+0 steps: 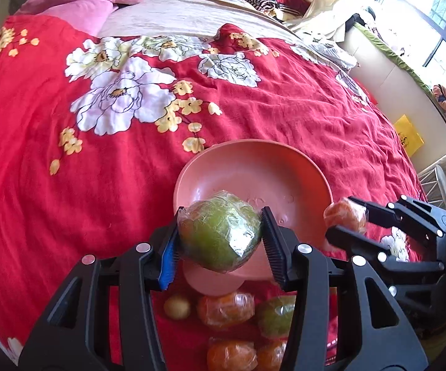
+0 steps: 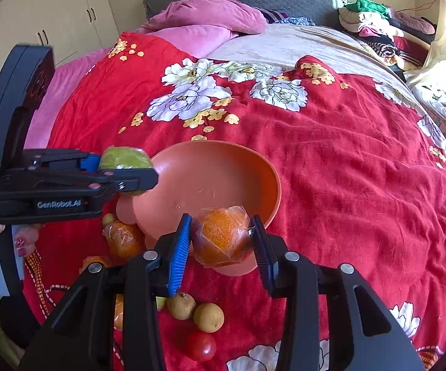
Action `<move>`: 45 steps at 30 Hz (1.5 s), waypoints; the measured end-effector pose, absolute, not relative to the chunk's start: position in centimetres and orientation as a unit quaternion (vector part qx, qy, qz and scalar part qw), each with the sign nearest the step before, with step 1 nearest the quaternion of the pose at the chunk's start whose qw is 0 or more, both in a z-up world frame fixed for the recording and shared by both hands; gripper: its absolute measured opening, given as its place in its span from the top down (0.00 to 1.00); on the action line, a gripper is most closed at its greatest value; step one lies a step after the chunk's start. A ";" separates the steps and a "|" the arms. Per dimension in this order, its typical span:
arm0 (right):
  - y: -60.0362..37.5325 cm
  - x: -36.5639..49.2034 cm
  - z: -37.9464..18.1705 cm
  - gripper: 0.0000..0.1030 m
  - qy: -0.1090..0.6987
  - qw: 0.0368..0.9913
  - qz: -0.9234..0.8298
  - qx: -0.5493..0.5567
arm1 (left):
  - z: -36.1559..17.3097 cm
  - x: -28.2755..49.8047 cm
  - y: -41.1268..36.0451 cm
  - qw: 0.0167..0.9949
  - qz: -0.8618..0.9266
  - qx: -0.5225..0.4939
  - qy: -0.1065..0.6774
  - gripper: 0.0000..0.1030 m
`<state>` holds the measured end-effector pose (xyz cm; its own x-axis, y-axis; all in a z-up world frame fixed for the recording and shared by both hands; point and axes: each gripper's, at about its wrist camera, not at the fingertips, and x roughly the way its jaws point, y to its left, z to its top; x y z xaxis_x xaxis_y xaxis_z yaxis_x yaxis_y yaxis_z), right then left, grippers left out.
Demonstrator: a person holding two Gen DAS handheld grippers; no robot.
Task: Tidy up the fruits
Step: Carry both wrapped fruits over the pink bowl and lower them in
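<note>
Covering the bed, a red floral quilt point(image 1: 285, 108) carries a tilted pink bowl point(image 1: 254, 170). Over its near rim the left gripper point(image 1: 221, 236) clamps a wrapped green fruit point(image 1: 220, 232); the right gripper point(image 2: 221, 241) clamps a wrapped orange point(image 2: 223, 238). Loose fruits point(image 2: 209, 317) lie nearby.

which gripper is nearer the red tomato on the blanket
Right. The right gripper, shut on a wrapped orange, hangs just beyond the tomato. The left gripper, holding a green fruit, is farther off over the bowl's far left rim.
</note>
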<state>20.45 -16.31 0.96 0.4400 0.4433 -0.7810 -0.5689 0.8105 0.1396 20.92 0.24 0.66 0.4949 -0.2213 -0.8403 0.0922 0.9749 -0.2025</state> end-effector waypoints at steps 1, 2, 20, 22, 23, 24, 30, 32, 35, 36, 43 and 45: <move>-16.2 20.5 0.8 0.64 0.437 0.845 0.300 -0.073 | 0.6 21.3 0.0 0.861 -0.093 -0.063 0.495 0.62; -16.1 20.6 0.7 0.64 0.437 0.844 0.301 -0.074 | 0.6 21.7 -0.1 0.860 -0.095 -0.061 0.497 0.62; -14.2 21.5 -1.2 0.63 0.444 0.834 0.313 -0.094 | -1.6 24.2 -1.4 0.845 -0.107 -0.062 0.520 0.62; -14.1 21.5 -1.4 0.63 0.445 0.833 0.314 -0.093 | -1.7 24.3 -1.4 0.844 -0.109 -0.063 0.522 0.62; -14.0 21.5 -1.5 0.63 0.446 0.833 0.314 -0.093 | -1.8 24.3 -1.4 0.843 -0.110 -0.064 0.523 0.62; -14.0 21.6 -1.6 0.63 0.446 0.833 0.313 -0.093 | -1.9 24.4 -1.5 0.842 -0.110 -0.064 0.523 0.62; -14.0 21.5 -1.8 0.63 0.447 0.832 0.316 -0.088 | -2.2 24.6 -1.6 0.840 -0.113 -0.066 0.527 0.62; -14.1 21.5 -1.8 0.63 0.448 0.832 0.317 -0.087 | -2.3 24.6 -1.6 0.840 -0.112 -0.066 0.527 0.62; -14.2 21.5 -1.8 0.61 0.447 0.833 0.315 -0.086 | -2.3 24.7 -1.6 0.839 -0.112 -0.066 0.528 0.62; -14.3 21.4 -1.7 0.59 0.447 0.833 0.315 -0.084 | -2.4 24.7 -1.6 0.839 -0.113 -0.066 0.528 0.62; -14.4 21.0 -1.3 0.54 0.444 0.834 0.317 -0.081 | -2.0 24.7 -1.5 0.842 -0.114 -0.067 0.523 0.62; -14.5 20.8 -1.1 0.53 0.442 0.835 0.317 -0.080 | -2.0 24.6 -1.4 0.842 -0.113 -0.068 0.524 0.62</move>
